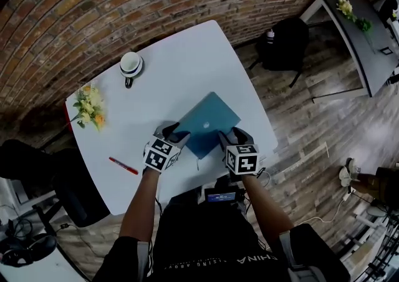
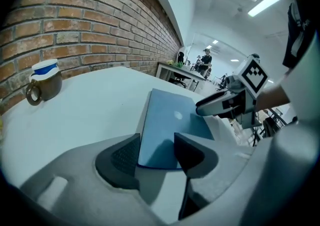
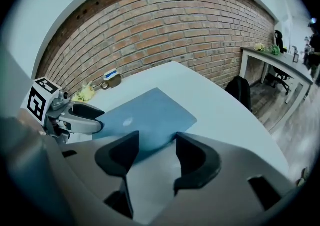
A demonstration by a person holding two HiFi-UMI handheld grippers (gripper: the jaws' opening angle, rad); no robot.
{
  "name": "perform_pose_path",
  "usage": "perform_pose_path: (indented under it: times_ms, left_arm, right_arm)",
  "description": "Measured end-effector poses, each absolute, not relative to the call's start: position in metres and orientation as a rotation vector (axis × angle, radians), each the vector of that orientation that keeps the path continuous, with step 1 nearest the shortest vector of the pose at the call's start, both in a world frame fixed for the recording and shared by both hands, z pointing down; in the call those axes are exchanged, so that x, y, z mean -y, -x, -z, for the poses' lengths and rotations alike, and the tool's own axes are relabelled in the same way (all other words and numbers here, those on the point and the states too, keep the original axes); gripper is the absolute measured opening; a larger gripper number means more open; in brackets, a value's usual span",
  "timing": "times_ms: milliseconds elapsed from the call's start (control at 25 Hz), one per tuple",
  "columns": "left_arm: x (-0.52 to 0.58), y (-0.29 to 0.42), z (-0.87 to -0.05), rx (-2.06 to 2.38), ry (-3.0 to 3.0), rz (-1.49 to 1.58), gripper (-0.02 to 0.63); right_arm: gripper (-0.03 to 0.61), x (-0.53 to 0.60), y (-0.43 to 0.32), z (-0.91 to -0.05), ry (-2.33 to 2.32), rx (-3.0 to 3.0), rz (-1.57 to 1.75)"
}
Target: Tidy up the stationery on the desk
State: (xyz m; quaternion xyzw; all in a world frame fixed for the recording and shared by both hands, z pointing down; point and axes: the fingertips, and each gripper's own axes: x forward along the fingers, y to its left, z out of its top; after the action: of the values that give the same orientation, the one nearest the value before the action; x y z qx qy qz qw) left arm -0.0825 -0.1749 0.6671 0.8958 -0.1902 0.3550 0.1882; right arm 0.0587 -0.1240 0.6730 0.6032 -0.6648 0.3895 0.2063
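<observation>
A closed blue laptop [image 1: 209, 121] is seen lying flat on the white table [image 1: 181, 56], set askew, with its near edge close to the person's side. The left gripper [image 1: 173, 132] is held at the laptop's near left corner and the right gripper [image 1: 229, 138] at its near right corner, both pointed down at a slant.

In the left gripper view the jaws of the left gripper [image 2: 156, 152] are spread wide, and the laptop's [image 2: 170, 120] near edge is framed between them without being pressed by either pad. In the right gripper view the right gripper [image 3: 157, 146] is likewise spread wide, with the laptop's [image 3: 145, 115] corner in the gap and nothing pinched.

A red pen [image 1: 123, 166] lies well apart to the left near the table's edge, a mug [image 1: 131, 64] stands at the far side, and a small bunch of flowers [image 1: 90, 107] sits at the left.

The step in hand is judged to be a two-handed take of the laptop, so that it can be squared up or moved; no grip has been made yet. Because the slab lies flush on the table, the next move probably calls for one jaw of each gripper to be worked under the edge, or for the laptop to be slid out over the table's edge, and for both grippers to be closed together so that it is lifted level. The pen appears untouched.
</observation>
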Motion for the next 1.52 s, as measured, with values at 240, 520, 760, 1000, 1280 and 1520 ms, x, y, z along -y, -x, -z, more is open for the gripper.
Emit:
perform_pose_path:
  times_ms: [240, 520, 760, 1000, 1280, 1520]
  left_arm:
    - [0.17, 0.105, -0.664, 0.619, -2.463, -0.981, 0.215]
    - [0.159, 0.145, -0.665, 0.777, -2.383, -0.961, 0.19]
    - [0.147, 0.174, -0.668, 0.908, -2.286, -0.898, 0.186]
    - [0.132, 0.183, -0.669, 0.99, -2.213, -0.849, 0.184]
    - [0.122, 0.187, -0.67, 1.037, -2.168, -0.775, 0.184]
    - [0.121, 0.19, -0.671, 1.025, -2.165, -0.785, 0.183]
  right_arm:
    - [0.239, 0.154, -0.04, -0.672, -1.556, 1.936, -0.981]
    - [0.235, 0.192, -0.001, -0.673, -1.397, 2.018, -0.868]
    - [0.232, 0.223, 0.042, -0.672, -1.24, 2.082, -0.775]
    - [0.232, 0.246, 0.077, -0.672, -1.125, 2.128, -0.703]
    - [0.232, 0.258, 0.103, -0.673, -1.055, 2.15, -0.655]
    - [0.232, 0.257, 0.104, -0.673, -1.038, 2.159, -0.664]
